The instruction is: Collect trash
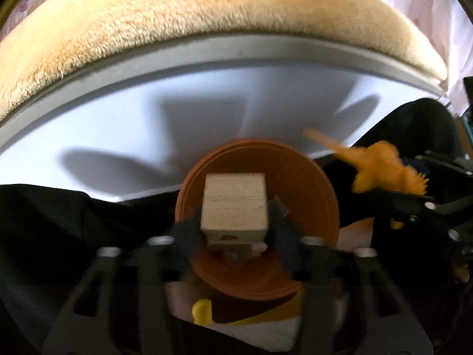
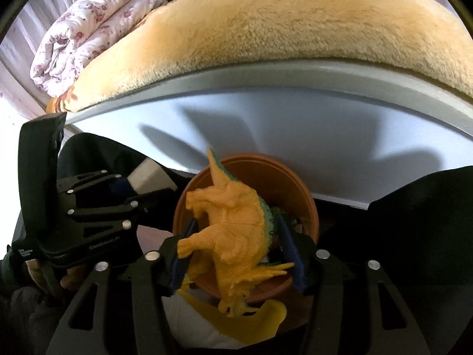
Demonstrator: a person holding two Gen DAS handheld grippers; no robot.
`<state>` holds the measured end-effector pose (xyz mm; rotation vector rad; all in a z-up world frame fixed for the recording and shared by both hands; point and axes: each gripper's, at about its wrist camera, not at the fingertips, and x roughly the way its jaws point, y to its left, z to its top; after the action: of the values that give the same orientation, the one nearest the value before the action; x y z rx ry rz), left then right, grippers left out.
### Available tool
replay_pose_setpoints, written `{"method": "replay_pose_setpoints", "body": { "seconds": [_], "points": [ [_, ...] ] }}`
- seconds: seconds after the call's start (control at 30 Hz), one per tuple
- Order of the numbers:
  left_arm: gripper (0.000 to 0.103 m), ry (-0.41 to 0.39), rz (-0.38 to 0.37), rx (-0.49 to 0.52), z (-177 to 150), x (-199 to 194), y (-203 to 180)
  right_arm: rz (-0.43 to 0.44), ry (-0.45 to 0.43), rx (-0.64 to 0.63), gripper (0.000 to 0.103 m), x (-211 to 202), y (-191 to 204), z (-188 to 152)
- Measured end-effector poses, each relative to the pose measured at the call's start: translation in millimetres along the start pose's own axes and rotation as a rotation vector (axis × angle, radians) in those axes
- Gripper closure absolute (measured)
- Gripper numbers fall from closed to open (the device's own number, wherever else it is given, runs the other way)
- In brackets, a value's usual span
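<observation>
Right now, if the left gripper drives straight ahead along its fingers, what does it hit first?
Likely the brown bowl: the left gripper, shut on the wooden block, hangs directly over it. Depth is unclear.

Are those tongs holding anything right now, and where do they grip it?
Yes. The left tongs pinch a wooden block by its two sides. The right tongs clamp an orange toy dinosaur around its body.

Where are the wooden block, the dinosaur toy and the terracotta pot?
wooden block [image 1: 235,204]: left wrist view, front face.
dinosaur toy [image 2: 233,222]: right wrist view, orange flank.
terracotta pot [image 1: 310,183]: left wrist view, inner wall right of block.
</observation>
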<state>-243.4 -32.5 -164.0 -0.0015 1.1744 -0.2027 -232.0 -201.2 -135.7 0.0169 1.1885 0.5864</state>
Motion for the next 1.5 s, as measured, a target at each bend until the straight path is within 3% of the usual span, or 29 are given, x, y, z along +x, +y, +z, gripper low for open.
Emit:
{"method": "replay_pose_setpoints", "body": {
  "seconds": [0.03,0.33,0.43,0.5,0.6,0.7,0.83,0.93,1.03,1.5],
  "points": [
    [0.023,0.002,0.017,0.0,0.1,0.8,0.1,-0.008,-0.005,0.002,0.034,-0.2,-0.1,0.2],
    [0.023,-0.018,0.018,-0.015,3.2,-8.6,7.0,-0.018,-0.061,0.028,0.034,-18.1,-6.9,-0.1],
    [0.023,-0.066,0.023,-0.017,10.6,-29.7,6.4,-0.047,-0.135,-0.013,0.034,-44.7,-0.2,3.1],
    [0.023,-0.148,0.034,-0.031,21.3,-58.2,7.6,-0.071,-0.216,-0.048,0.019,-73.3,6.1,11.9],
    [0.009,-0.343,0.106,-0.059,43.1,-108.9,11.9,-0.146,-0.399,-0.076,0.005,-117.9,13.1,33.1],
    [0.009,-0.496,0.149,-0.097,72.5,-145.0,18.9,-0.272,-0.569,-0.054,0.005,-147.5,15.6,63.5],
    [0.008,-0.553,0.203,-0.152,110.1,-156.5,29.8,-0.386,-0.667,-0.001,0.005,-150.6,6.7,104.1],
    [0.008,-0.55,0.229,-0.155,129.2,-152.6,32.9,-0.444,-0.646,0.043,0.005,-137.4,-4.1,126.9],
    [0.008,-0.54,0.243,-0.155,135.1,-141.9,33.2,-0.441,-0.617,0.09,0.005,-123.7,-13.7,135.6],
    [0.008,-0.48,0.215,-0.172,136.7,-120.8,38.8,-0.435,-0.575,0.1,0.005,-102.4,-12.6,136.4]
  ]
}}
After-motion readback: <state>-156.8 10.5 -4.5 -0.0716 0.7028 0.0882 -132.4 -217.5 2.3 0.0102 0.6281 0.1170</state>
